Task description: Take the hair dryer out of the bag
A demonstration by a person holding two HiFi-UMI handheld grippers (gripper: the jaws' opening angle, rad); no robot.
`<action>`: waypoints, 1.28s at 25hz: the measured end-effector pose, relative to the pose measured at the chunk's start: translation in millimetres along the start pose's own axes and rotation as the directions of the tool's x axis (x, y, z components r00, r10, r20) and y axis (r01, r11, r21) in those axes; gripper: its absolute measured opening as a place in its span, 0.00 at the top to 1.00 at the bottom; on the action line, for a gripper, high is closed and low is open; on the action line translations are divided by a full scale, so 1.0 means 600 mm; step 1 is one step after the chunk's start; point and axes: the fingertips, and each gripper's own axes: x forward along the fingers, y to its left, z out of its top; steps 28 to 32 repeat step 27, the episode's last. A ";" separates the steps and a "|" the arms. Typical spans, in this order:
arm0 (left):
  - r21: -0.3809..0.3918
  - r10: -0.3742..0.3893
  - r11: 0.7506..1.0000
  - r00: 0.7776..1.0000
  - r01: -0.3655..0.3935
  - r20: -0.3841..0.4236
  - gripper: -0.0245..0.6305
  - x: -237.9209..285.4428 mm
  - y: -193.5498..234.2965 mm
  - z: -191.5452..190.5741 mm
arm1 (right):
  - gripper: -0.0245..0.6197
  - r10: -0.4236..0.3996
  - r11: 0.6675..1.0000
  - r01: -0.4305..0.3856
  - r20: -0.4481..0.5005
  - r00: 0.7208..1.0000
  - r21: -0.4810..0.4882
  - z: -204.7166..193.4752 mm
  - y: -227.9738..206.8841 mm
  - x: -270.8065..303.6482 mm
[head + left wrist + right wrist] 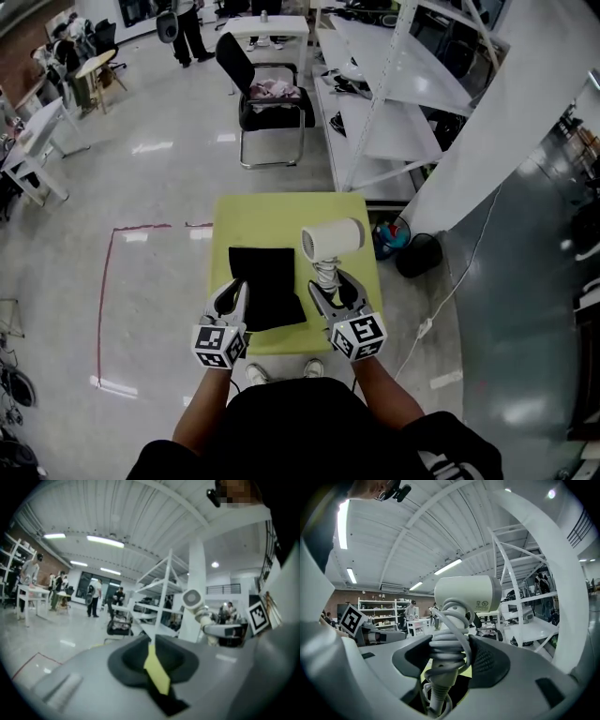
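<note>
Because the right fingers (pixel 487 660) pinch the dryer (pixel 466 592) only through the cord (pixel 446 641) coiled round its handle, the grip sits on springy loops and not on the hard shaft. I judge that the loops could slide or unwind, and the head above would then tip sideways or drop onto the surface (pixel 281 211). Loose cord also hangs below the fingers. It could snag the bag (pixel 267 281) or drag it toward the near edge if the dryer is carried off quickly. The left fingers (pixel 129 660) are almost pressed together, with a sliver between them and nothing in it, so the bag is not pinned and any tug on it would go unchecked.

The dryer is out of the bag and apart from it, held in the air over the right half of the surface with its handle upright and its barrel level. Its body is a smooth, matt white cylinder with a grey ring at one end and small print on its side. The handle is a round white post, and the cord is glossy white, ribbed where it leaves the base. The finger pads are dark grey, one visibly dimpled. The bag is a flat, limp black rectangle, probably soft cloth, lying left of the middle close to the near edge. The surface is a plain yellow-green square.
</note>
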 end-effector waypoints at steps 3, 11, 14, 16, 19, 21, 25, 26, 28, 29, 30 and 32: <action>0.012 -0.015 1.000 1.000 0.015 0.025 0.89 0.009 -0.011 0.023 | 0.60 -0.036 0.999 0.036 0.032 0.999 -0.017 0.023 -0.017 -0.002; 0.030 -0.021 0.999 0.999 0.019 0.046 0.89 0.011 -0.009 0.043 | 0.60 -0.069 0.997 0.070 0.062 0.996 -0.025 0.043 -0.026 0.013; 0.028 -0.022 0.999 0.999 0.021 0.028 0.89 0.013 -0.014 0.035 | 0.60 -0.066 0.997 0.068 0.047 0.997 -0.025 0.035 -0.029 0.013; 0.028 -0.021 0.999 1.000 0.020 0.020 0.89 0.016 -0.014 0.029 | 0.60 -0.064 0.998 0.065 0.037 0.997 -0.026 0.030 -0.032 0.016; 0.025 -0.019 1.000 1.000 0.019 0.008 0.89 0.017 -0.015 0.026 | 0.60 -0.063 0.998 0.063 0.022 0.998 -0.025 0.021 -0.034 0.017; 0.025 -0.015 1.000 1.000 0.015 0.004 0.89 0.016 -0.015 0.022 | 0.60 -0.064 0.998 0.065 0.012 0.998 -0.023 0.015 -0.036 0.015; 0.030 -0.013 0.999 1.000 0.013 0.002 0.89 0.013 -0.015 0.015 | 0.60 -0.065 0.998 0.065 0.003 0.998 -0.025 0.005 -0.037 0.012; 0.031 -0.014 0.999 1.000 0.014 0.002 0.89 0.013 -0.016 0.015 | 0.60 -0.064 0.998 0.064 0.001 0.998 -0.026 0.004 -0.037 0.012; 0.031 -0.015 0.999 1.000 0.015 0.002 0.89 0.012 -0.017 0.015 | 0.60 -0.062 0.998 0.062 0.000 0.998 -0.027 0.002 -0.037 0.012; 0.031 -0.015 0.999 1.000 0.015 0.002 0.89 0.012 -0.017 0.015 | 0.60 -0.062 0.998 0.062 0.000 0.998 -0.027 0.002 -0.037 0.012; 0.031 -0.015 0.999 1.000 0.015 0.002 0.89 0.012 -0.017 0.015 | 0.60 -0.062 0.998 0.062 0.000 0.998 -0.027 0.002 -0.037 0.012; 0.031 -0.015 0.999 1.000 0.015 0.002 0.89 0.012 -0.017 0.015 | 0.60 -0.062 0.998 0.062 0.000 0.998 -0.027 0.002 -0.037 0.012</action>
